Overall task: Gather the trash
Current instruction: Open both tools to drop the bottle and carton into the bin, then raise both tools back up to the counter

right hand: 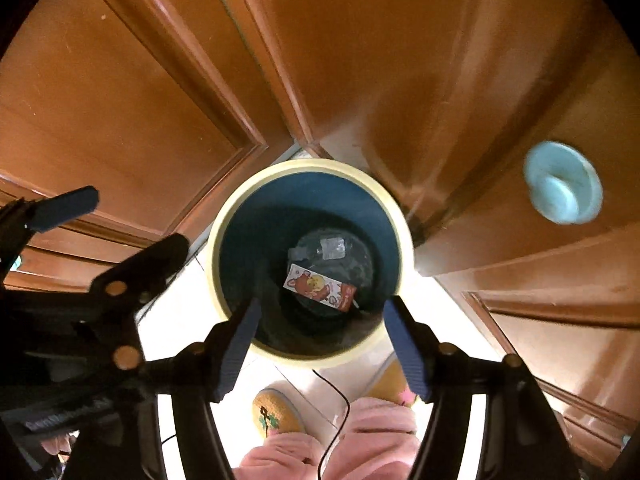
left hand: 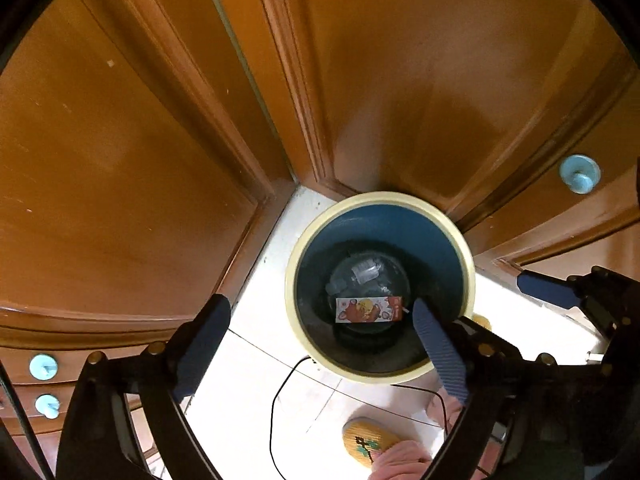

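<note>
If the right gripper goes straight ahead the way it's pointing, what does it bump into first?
Probably nothing until deep inside the trash bin. The open right gripper points down into its mouth, near the front rim, so it might clip the rim or reach the small carton; depth is unclear.

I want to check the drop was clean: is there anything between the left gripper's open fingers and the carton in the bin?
Nothing. In the left wrist view the left gripper is empty above the bin; the carton lies at its bottom.

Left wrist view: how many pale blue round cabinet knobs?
3: two stacked at lower left, pale blue round knob above another; one on the right door. Others may be hidden.
</note>
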`<state>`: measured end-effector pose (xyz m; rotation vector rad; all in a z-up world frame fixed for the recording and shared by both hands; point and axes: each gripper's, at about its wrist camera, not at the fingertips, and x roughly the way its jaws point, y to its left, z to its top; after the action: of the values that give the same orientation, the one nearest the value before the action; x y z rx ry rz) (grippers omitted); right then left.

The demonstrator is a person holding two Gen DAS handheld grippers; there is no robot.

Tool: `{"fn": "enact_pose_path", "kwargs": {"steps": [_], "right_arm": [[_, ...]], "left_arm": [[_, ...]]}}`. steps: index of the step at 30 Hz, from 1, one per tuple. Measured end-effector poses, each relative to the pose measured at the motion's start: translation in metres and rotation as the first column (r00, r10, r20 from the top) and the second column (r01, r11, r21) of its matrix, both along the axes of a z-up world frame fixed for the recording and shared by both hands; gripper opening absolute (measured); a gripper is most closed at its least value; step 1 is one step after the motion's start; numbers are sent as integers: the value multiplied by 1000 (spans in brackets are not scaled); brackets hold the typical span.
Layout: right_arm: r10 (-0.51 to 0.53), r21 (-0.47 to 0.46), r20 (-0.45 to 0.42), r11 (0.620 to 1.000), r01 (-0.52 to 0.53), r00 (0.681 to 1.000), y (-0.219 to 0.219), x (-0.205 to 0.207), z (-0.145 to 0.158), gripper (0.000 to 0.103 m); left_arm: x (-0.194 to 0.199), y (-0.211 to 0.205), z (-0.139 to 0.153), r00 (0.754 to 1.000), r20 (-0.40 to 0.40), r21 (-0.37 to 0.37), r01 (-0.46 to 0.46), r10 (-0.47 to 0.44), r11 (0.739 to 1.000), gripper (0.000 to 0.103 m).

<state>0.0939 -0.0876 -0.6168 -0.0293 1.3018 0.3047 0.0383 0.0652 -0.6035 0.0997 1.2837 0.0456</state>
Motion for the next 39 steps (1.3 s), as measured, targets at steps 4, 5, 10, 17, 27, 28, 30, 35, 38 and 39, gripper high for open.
{"fn": "enact_pose_path", "kwargs": {"steps": [4,5,10,17,27,28,30,35,38,39], "right_arm": [[-28,1,-3,1000,28,1000,-12,-11,15,66],[-35,0,-4,999,35,999,-15,-13,18,66],[-69,7,-18,998,69,997,-24,-21,35,66],[-122,38,5,992,122,993,-37,-34,95,66],[-148,112,122,985,135,981,-52,-58,246,66],[-148,120,137,984,132,979,-53,-60,263,66],[-148,138,177,983,124,973,-54,-67,299,66],[-150,186,259,977,103,954,-56,-81,374,66],[-143,196,303,977,85,942,-51,-86,405,66],[-137,202,321,976,74,937,-50,-89,416,66]], "left_arm": [[-8,-5,19,1000,12,5,12,-12,1000,96],[-10,-5,23,1000,12,4,13,-13,1000,96],[-15,-6,41,1000,5,-10,-1,1,1000,96],[-26,-7,101,999,38,-28,-24,25,999,96],[-47,-7,264,987,160,-54,-16,24,998,96],[-49,-6,282,985,169,-61,-13,23,998,96],[-54,-3,313,981,190,-77,-10,24,997,97],[-67,0,381,964,266,-76,13,8,997,100],[-72,1,410,954,300,-62,22,-3,998,100],[-70,2,417,951,308,-63,28,-7,998,100]]}}
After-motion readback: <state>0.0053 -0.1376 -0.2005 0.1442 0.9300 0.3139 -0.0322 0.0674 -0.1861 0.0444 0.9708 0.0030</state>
